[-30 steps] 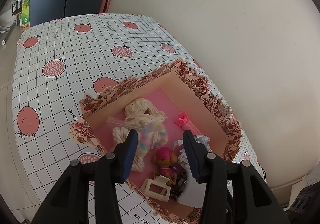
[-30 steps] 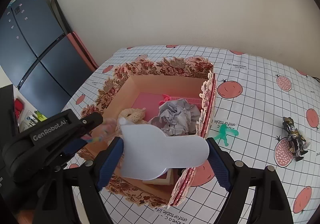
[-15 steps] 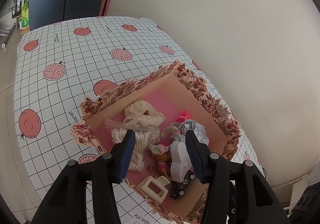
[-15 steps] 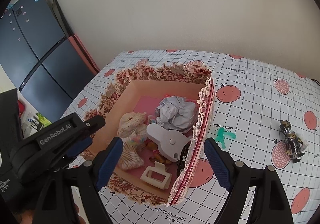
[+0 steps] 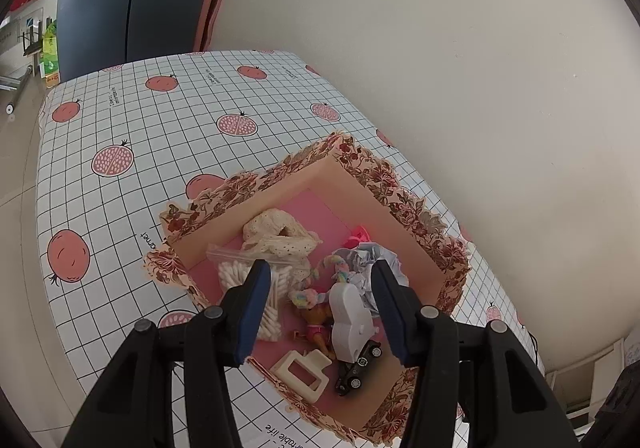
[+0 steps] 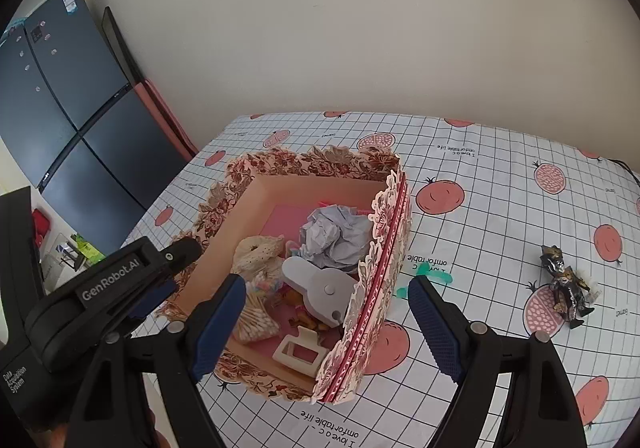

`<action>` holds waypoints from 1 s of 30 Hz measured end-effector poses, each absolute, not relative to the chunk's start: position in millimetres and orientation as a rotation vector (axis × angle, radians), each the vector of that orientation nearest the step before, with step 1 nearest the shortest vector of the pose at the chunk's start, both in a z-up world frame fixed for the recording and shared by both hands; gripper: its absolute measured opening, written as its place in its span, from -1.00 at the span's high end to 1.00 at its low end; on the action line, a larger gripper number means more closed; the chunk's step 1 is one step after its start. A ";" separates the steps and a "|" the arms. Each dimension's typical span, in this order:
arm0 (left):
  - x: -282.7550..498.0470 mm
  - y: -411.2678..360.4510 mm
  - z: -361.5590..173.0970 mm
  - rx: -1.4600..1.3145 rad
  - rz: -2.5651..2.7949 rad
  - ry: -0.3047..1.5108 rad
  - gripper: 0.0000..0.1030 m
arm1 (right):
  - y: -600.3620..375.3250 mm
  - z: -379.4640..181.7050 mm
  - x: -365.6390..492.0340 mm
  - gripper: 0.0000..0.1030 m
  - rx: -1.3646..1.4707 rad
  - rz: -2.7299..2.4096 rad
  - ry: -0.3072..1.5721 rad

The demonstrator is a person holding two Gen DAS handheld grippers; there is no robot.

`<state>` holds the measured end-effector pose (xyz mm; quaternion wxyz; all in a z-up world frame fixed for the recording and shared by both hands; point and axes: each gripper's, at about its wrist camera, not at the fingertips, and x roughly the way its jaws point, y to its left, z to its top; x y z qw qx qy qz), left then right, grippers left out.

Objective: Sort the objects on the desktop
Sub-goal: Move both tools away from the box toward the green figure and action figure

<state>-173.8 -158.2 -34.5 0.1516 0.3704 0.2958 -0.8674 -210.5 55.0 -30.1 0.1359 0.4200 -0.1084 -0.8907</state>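
A white rabbit-shaped piece (image 6: 316, 290), crumpled paper (image 6: 334, 234) and cotton swabs (image 5: 256, 288) were held in the floral box (image 6: 384, 248), with both grippers' jaws left apart and empty.

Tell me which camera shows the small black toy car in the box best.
The left wrist view: the black toy car lies in plain sight on the pink floor of the box, beside the white rabbit-shaped piece. The right wrist view does not show it; the box's near wall hides that corner.

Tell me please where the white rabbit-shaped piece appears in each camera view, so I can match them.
Left wrist view: white rabbit-shaped piece lies low in the picture, inside the floral box, between the gripper's fingers.
Right wrist view: it lies near the centre, against the box's near wall.
Shared landmark: crumpled grey paper just beyond it.
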 end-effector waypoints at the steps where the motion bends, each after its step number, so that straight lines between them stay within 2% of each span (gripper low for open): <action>1: -173.1 -156.9 -33.0 1.058 -2.492 0.842 -0.05 | 56.2 -29.9 -210.4 -0.72 1.221 -2.580 -0.309; 4: -172.4 -151.6 -29.4 1.043 -2.496 0.807 -0.18 | 62.3 -29.4 -209.1 -0.75 1.226 -2.589 -0.304; 9: -171.3 -142.1 -23.8 1.034 -2.513 0.760 -0.20 | 79.9 -27.5 -206.8 -0.75 1.238 -2.599 -0.341; 13: -170.1 -132.2 -19.8 1.021 -2.514 0.710 -0.39 | 93.3 -25.0 -204.3 -0.76 1.252 -2.608 -0.339; 20: -167.9 -108.1 -13.9 1.024 -2.548 0.632 -0.49 | 128.7 -16.7 -196.1 -0.81 1.259 -2.666 -0.346; 30: -166.0 -64.8 3.0 1.014 -2.651 0.519 -0.50 | 177.0 2.4 -182.2 -0.86 1.216 -2.732 -0.407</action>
